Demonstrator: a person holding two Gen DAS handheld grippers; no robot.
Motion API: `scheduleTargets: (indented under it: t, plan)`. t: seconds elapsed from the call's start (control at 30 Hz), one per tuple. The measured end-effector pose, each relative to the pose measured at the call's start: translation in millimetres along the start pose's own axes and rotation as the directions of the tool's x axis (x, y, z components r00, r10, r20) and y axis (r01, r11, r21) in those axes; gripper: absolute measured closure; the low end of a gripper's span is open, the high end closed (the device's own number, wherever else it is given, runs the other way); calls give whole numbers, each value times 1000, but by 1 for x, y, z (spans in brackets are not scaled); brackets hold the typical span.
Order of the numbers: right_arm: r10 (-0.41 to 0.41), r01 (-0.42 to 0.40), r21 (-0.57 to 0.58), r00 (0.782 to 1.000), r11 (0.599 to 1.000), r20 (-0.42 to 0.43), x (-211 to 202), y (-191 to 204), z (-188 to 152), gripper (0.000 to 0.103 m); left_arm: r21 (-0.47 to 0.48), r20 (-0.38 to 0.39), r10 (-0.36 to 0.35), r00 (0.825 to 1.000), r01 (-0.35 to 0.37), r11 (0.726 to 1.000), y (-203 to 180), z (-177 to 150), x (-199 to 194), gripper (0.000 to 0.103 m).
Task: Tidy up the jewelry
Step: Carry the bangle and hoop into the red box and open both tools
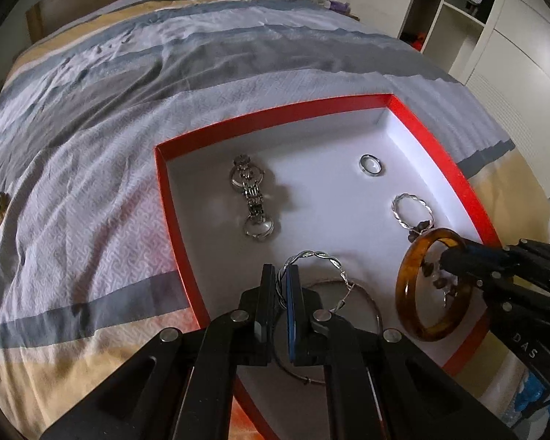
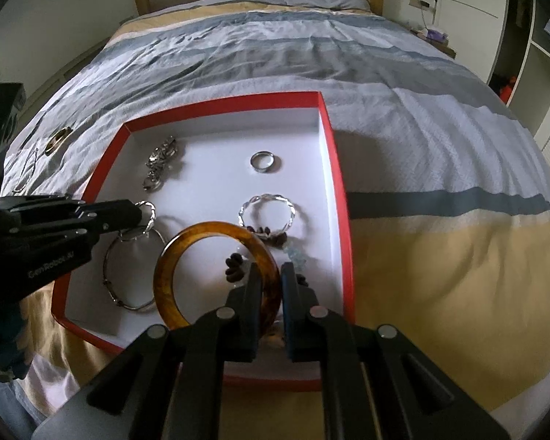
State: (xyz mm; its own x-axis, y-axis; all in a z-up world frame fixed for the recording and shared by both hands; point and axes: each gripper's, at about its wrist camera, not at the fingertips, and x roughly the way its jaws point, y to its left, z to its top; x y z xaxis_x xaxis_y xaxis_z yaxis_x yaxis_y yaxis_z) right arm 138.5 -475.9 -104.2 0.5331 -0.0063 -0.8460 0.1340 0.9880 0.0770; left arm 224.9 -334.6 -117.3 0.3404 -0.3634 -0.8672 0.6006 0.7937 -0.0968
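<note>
Pinching a twisted silver bangle (image 1: 311, 256), the left gripper (image 1: 281, 286) is held over the red box (image 1: 275, 117); an amber bangle (image 2: 216, 275) is clamped by the right gripper (image 2: 271, 286). Both look rigid, slippery, best gripped across the band.

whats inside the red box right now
Lying in the white-lined red cardboard box: a silver watch, a plain silver ring, a twisted silver bangle, a thin wire bangle and dark beads, partly hidden by the held amber bangle.
</note>
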Motion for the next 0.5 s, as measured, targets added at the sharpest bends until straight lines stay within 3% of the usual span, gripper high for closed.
scheduleTargets:
  t: [0.3, 0.5]
  plan:
    - [-16, 16, 11, 1000, 1000, -18, 0, 0, -2, 91, -26, 19, -13, 1000, 13, 1000, 5, -1, -9, 96]
    - [-16, 16, 16, 1000, 1000, 3, -15, 3, -2, 88, -44, 50, -28, 998, 30, 999, 8, -6, -30, 84]
